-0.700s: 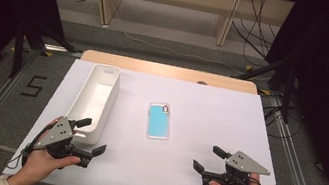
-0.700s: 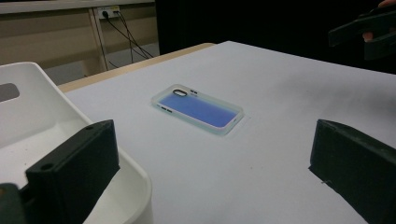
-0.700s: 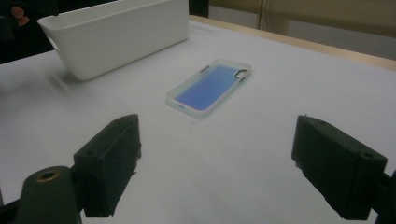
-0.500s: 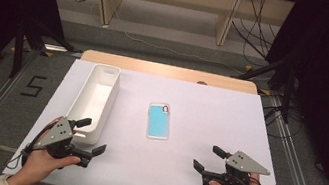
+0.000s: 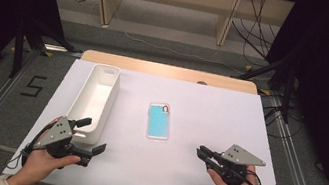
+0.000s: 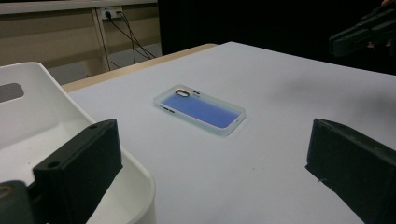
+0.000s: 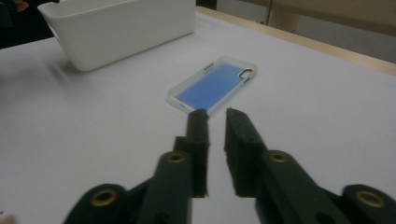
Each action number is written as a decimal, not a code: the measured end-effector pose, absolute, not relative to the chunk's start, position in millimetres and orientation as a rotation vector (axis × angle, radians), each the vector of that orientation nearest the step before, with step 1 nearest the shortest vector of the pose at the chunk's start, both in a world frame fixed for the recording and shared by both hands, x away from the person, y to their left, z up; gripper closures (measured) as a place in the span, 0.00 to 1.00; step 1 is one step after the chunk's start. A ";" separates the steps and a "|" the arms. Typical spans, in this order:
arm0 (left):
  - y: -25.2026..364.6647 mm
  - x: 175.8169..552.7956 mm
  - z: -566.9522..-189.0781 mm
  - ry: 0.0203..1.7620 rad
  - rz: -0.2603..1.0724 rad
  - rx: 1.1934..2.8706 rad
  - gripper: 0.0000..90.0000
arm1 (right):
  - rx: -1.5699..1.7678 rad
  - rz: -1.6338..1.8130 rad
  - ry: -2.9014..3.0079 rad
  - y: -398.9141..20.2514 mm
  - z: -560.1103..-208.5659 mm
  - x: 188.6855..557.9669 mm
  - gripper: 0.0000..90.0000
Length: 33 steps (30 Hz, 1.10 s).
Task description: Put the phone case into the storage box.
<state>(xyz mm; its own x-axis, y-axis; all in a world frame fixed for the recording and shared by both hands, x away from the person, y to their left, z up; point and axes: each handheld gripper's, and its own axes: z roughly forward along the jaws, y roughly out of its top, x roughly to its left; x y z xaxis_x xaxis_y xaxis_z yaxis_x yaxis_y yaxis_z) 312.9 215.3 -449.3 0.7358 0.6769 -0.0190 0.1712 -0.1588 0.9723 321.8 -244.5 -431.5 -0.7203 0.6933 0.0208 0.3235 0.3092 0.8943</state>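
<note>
The table [image 5: 210, 110] has a white top, and a strip of light wood shows along its far edge. A long white bin [image 5: 96, 96] sits on the left side of it. A blue phone case [image 5: 159, 120] lies flat near the middle, a little apart from the bin.
</note>
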 end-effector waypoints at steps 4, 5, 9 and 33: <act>215.4 313.4 -449.3 0.678 0.510 1.703 0.03 | 0.909 1.316 2.245 -237.5 -431.5 331.0 1.00; 215.4 313.5 -449.4 0.678 0.509 1.703 0.03 | 0.900 1.299 2.253 -235.2 -431.9 334.3 1.00; 215.0 312.8 -449.4 0.679 0.502 1.701 0.03 | 0.904 1.267 2.291 -222.7 -434.6 347.8 1.00; 214.0 312.7 -449.8 0.672 0.494 1.703 0.04 | 0.912 1.162 2.423 -174.4 -452.5 397.9 1.00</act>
<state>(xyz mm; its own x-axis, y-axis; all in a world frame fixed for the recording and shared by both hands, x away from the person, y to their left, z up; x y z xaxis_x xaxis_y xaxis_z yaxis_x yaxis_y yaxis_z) 312.7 214.0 -449.8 0.7449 0.6666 -0.0271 0.1730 -0.1538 0.9728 397.9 -174.4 -452.5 -0.7524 0.6587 0.0023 0.4142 0.4703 0.7792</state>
